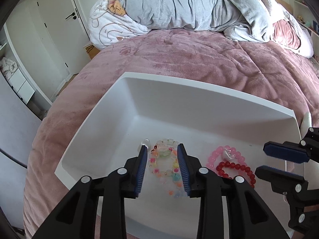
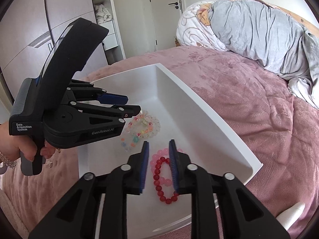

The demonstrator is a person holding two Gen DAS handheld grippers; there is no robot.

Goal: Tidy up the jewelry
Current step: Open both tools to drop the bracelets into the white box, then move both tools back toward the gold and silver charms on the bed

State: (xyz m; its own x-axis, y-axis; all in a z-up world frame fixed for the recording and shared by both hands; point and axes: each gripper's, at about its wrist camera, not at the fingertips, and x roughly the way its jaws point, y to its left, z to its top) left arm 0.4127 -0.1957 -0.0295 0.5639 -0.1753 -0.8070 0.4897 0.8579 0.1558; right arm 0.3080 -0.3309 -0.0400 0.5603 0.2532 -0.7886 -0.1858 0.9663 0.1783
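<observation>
A white tray (image 1: 127, 91) is set on the pink bed (image 1: 199, 59). Inside it, pastel bracelets (image 1: 163, 159) lie between the parted pads of the left claw (image 1: 162, 169), unpressed. The red bracelet (image 2: 159, 179) and pink bracelet (image 2: 159, 155) lie between the parted pads of the right claw (image 2: 158, 167). Light, slippery, floppy strands are expected; a pinch across bunched beads is advised.

Two bracelet piles (image 1: 165, 159) (image 2: 164, 177) lie side by side in tray (image 1: 199, 91) on bed (image 1: 199, 59).

Pink bed cover (image 1: 199, 65), grey blanket (image 1: 189, 6) heaped over a white pillow (image 1: 107, 27), white door (image 1: 57, 25), shelf with towels (image 2: 102, 10).
</observation>
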